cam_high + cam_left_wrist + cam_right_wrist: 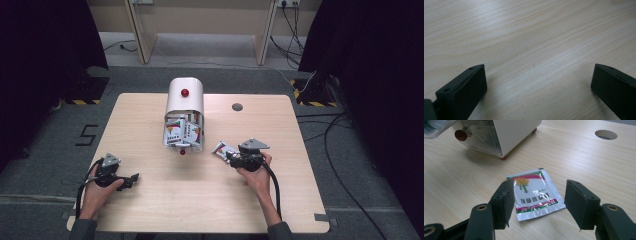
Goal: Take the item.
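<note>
**Both grippers low on the table, jaws spread, one sachet between the right pair**

Your wooden table point(200, 200) takes up the middle of the high view, with a small round hole point(237, 106) in its top toward the upper right of the board. Just above the frame's centre stands the white container point(184, 100) with a rounded top and a red knob; its clear front tray point(182, 135) hangs open toward you, packed with small printed packets. In the right gripper view the same container sits at the upper left of the frame, on small reddish feet, and the hole shows at the upper right.

Your left hand point(97, 190) comes in at the lower left of the high view and holds the left gripper point(131, 180) near the table's left edge, well apart from the container. In the left gripper view its jaws are spread wide over bare wood, with nothing between them.

Your right hand point(257, 175) holds the right gripper point(226, 154) right of centre, just below and right of the open tray. In the right gripper view its jaws are spread on either side of a single sachet point(535, 193). The sachet lies flat on the table, white and glossy with a yellow flower picture and red and green bands. The left jaw overlaps the sachet's edge in that view; I cannot tell whether it touches it. The right jaw stands clear of it.
</note>
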`<state>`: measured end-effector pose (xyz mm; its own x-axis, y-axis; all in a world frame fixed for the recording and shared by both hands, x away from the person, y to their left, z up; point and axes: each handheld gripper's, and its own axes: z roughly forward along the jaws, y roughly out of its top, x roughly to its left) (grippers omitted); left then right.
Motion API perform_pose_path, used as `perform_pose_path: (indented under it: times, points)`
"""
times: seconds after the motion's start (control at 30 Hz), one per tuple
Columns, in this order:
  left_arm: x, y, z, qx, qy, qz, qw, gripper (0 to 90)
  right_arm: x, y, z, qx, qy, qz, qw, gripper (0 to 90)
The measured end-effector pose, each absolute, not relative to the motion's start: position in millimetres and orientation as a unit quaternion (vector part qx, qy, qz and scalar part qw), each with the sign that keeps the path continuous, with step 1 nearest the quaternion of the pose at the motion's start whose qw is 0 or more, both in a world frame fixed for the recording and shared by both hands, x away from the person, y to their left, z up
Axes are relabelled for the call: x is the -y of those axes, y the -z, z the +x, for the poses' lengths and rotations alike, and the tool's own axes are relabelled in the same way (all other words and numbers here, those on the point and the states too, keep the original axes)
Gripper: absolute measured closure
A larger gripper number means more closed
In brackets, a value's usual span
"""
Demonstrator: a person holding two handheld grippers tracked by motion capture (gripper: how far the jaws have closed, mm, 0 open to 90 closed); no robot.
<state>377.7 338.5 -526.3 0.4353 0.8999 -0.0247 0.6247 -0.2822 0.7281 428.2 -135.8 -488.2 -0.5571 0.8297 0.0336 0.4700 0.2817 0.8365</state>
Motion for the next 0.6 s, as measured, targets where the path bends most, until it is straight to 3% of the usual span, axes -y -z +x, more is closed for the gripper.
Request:
perform_pose_path:
  times: [0.6]
  points:
    - [-338.5,526.3,377.5,-0.491,-0.201,0.775,0.342,0.0,164.8,487.2,400.3,-0.774,-0.410,0.434,0.212,38.6]
